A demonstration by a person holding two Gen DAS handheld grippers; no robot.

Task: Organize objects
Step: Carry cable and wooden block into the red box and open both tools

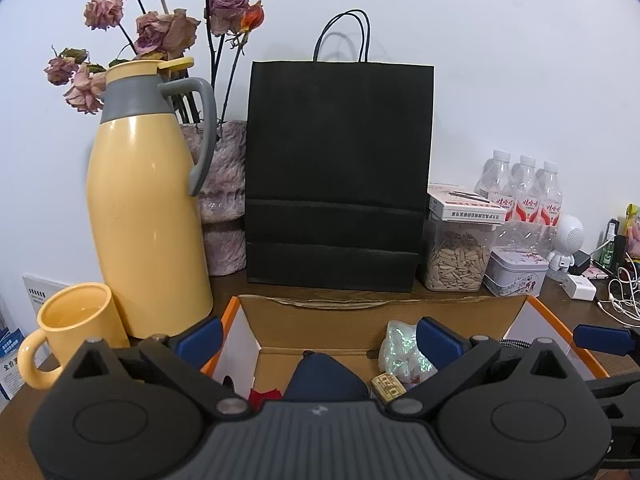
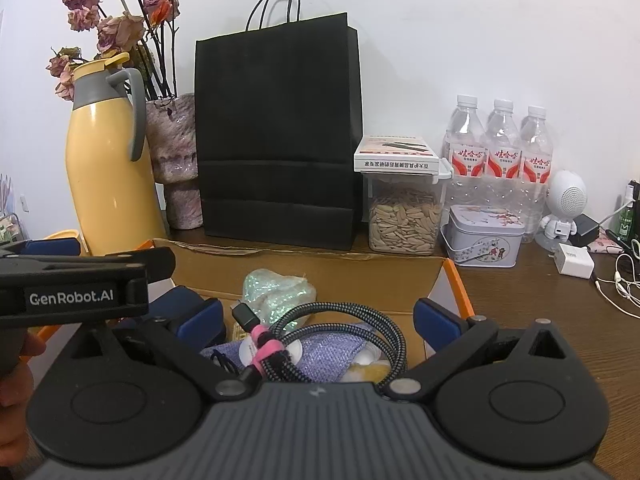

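Cardboard box (image 2: pixel 320 276) is seen already loaded: coiled braided cable (image 2: pixel 360 332), glittery packet (image 2: pixel 276 288), navy pouch (image 1: pixel 326 376). Left gripper (image 1: pixel 320 338) and right gripper (image 2: pixel 318 318) are held wide over it, nothing gripped; how much sorting remains cannot be judged

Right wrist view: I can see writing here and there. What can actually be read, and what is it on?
"GenRobot.AI": white letters on the black body of the left tongs, which reach in from the left.
Red labels on the three water bottles: white Chinese characters, too blurred to read.
White box on the seed jar: a line of upside-down Chinese print on its front edge, too small to read.
Tin: pictures only, no legible text.
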